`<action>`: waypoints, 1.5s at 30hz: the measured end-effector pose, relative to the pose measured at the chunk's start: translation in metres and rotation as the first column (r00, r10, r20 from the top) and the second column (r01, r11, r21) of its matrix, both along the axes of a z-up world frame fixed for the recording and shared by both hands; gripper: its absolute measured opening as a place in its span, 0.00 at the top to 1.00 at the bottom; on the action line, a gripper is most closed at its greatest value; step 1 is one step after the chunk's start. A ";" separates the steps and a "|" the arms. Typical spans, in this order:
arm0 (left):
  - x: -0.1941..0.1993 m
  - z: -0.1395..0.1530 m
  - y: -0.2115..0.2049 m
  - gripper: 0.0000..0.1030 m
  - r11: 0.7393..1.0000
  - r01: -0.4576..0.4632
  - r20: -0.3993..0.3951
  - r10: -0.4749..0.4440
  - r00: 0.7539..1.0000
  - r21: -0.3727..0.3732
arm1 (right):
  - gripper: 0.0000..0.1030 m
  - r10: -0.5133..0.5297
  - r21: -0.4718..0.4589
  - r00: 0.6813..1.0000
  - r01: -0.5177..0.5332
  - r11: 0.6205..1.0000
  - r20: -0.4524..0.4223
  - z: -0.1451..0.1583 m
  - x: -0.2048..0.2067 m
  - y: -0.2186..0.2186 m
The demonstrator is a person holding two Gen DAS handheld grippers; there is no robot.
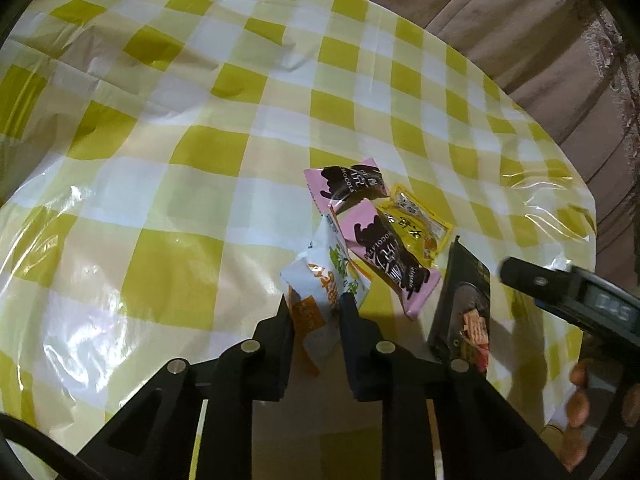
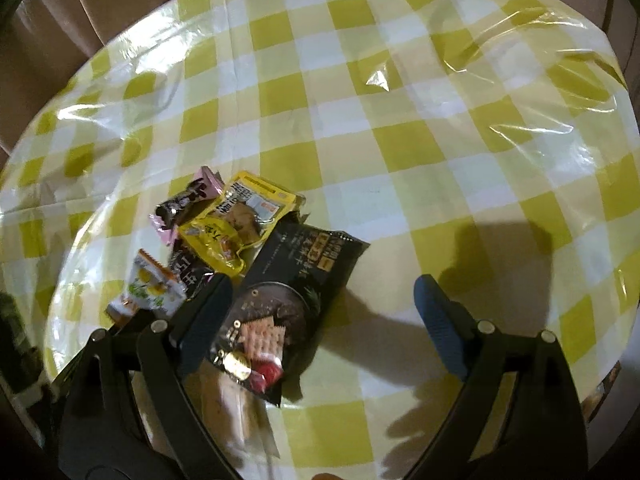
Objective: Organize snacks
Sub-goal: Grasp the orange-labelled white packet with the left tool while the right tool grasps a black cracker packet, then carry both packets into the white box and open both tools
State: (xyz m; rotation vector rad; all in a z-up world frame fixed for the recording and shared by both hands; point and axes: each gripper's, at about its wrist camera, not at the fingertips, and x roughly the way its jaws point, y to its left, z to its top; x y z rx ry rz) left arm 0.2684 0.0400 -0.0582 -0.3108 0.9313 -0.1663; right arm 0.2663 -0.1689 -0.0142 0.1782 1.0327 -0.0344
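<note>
Crinkly film, light and slippery: left gripper (image 1: 314,306) clenched on white packet (image 1: 320,280)'s end; right gripper (image 2: 324,300) released, straddling dark cracker pack (image 2: 288,292); grip mid-body.

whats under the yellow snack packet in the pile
The yellow packet lies partly on a pink chocolate wrapper and overlaps the top corner of the black cracker packet. Whatever else lies beneath it is covered.
</note>
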 end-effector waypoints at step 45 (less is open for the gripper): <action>-0.039 0.049 -0.035 0.84 0.998 0.050 0.097 -0.045 0.994 -0.044 | 0.39 0.167 -0.065 0.982 -0.161 0.985 0.090 0.002 -0.050 -0.022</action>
